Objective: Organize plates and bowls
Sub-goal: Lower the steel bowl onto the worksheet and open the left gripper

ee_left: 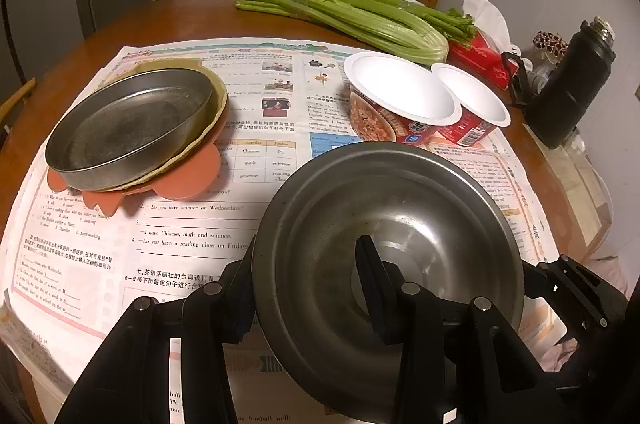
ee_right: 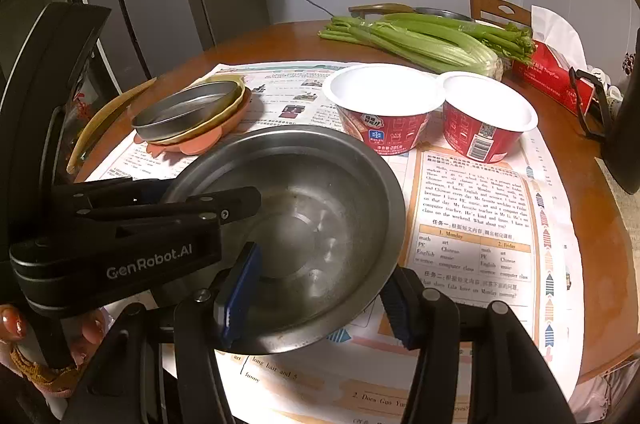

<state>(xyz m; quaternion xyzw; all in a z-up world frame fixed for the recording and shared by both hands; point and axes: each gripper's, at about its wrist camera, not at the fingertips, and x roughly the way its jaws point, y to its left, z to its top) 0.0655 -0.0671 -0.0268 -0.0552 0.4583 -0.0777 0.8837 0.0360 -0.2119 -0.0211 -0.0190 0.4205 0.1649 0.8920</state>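
Steel bowl (ee_right: 320, 224), dull and smudged, gripped by left claw (ee_left: 308, 288).

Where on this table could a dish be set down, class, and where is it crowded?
Bare newspaper lies open between the plate stack, the steel bowl and the table's near edge. Another patch lies right of the bowl, below the two red paper bowls. Behind them, celery and a tissue box crowd things.
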